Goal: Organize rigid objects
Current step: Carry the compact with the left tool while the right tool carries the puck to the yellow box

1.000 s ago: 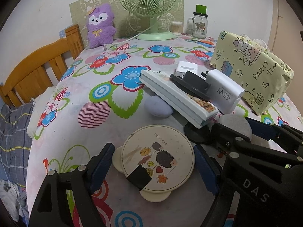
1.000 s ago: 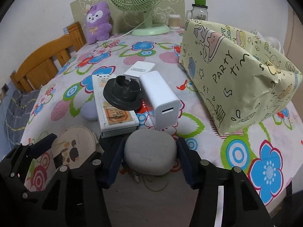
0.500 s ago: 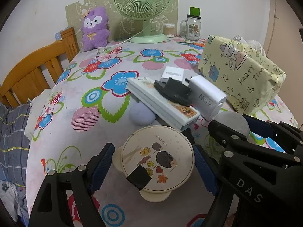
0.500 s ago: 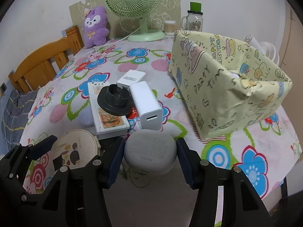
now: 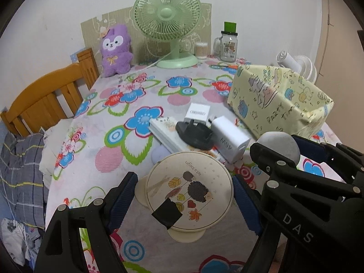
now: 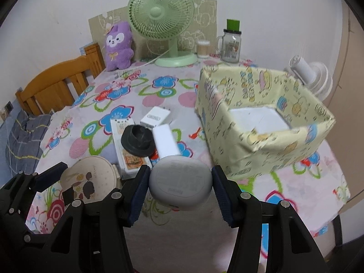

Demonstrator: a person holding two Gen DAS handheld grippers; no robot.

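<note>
My left gripper [image 5: 184, 195] is shut on a round cream lid with a hedgehog picture [image 5: 190, 192], held above the flowered tablecloth [image 5: 91, 159]. My right gripper [image 6: 179, 182] is shut on a grey rounded case [image 6: 180, 182], also lifted off the table. Behind them lies a pile: a white flat box [image 6: 124, 147], a black round plug adapter [image 6: 137, 140], a white charger [image 6: 166, 142] and a small white box [image 6: 155, 117]. A lilac pebble-shaped thing [image 5: 158, 155] peeks out behind the lid. The yellow patterned box [image 6: 261, 122] stands open at the right with a white bottom.
At the back stand a green fan [image 6: 161, 16], a purple plush [image 6: 118, 45], a glass jar mug [image 6: 231, 45] and a cotton-swab tub [image 6: 203, 49]. A wooden chair back [image 5: 43, 100] is at the left, a white fan [image 6: 311, 77] behind the yellow box.
Both grippers have risen with the lid and the grey case, which have come up off the table. The yellow box's open inside has come into the right wrist view.
</note>
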